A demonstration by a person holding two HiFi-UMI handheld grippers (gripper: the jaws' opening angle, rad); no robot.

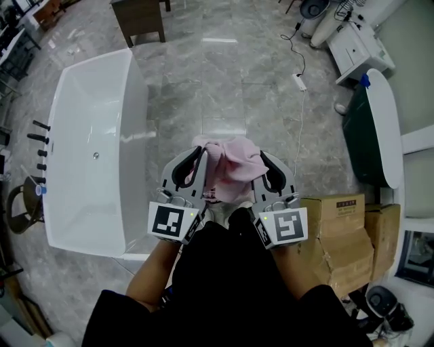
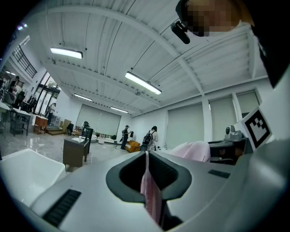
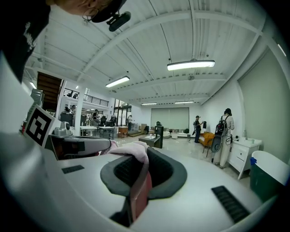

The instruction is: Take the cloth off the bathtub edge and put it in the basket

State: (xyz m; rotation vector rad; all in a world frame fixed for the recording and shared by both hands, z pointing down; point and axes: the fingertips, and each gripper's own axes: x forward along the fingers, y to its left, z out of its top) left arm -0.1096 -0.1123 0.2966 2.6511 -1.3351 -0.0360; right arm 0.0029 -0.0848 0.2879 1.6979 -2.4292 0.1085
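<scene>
1. One pink cloth (image 1: pixel 227 166) hangs bunched in the air between the two grippers. It is in front of the person's body and above the grey marble floor (image 1: pixel 224 81), and it touches neither the tub nor the floor.
2. The left gripper (image 1: pixel 196 161) has its jaws pressed together on a thin fold of the cloth. Its own view shows a pink strip running down through the narrow slit between them.
3. The right gripper (image 1: pixel 266 162) is likewise clamped on the cloth. In the right gripper view the fabric drapes over the top of the jaws and drops into the seam where they meet.
4. The two grippers sit side by side, close together, each holding one side of the bundle. The bulk of the cloth mounds up between them.
5. The white bathtub (image 1: pixel 140 156) stands to the person's left, just beside them. Its near edge is bare and nothing lies along the rim that shows.
6. Further out, cardboard boxes (image 1: pixel 339 230) are stacked to the right, a second tub with a dark outer shell (image 1: pixel 383 129) stands beyond them, and a dark cabinet (image 1: pixel 139 19) sits at the far end of the floor.
7. Progress, as I judge it: the first half is done, since the cloth is off the bathtub edge and securely held by both grippers.
8. Carrying it to the basket and letting go remain. No basket appears in any of the three views, so I cannot tell where it stands or how far the person must turn to reach it.
</scene>
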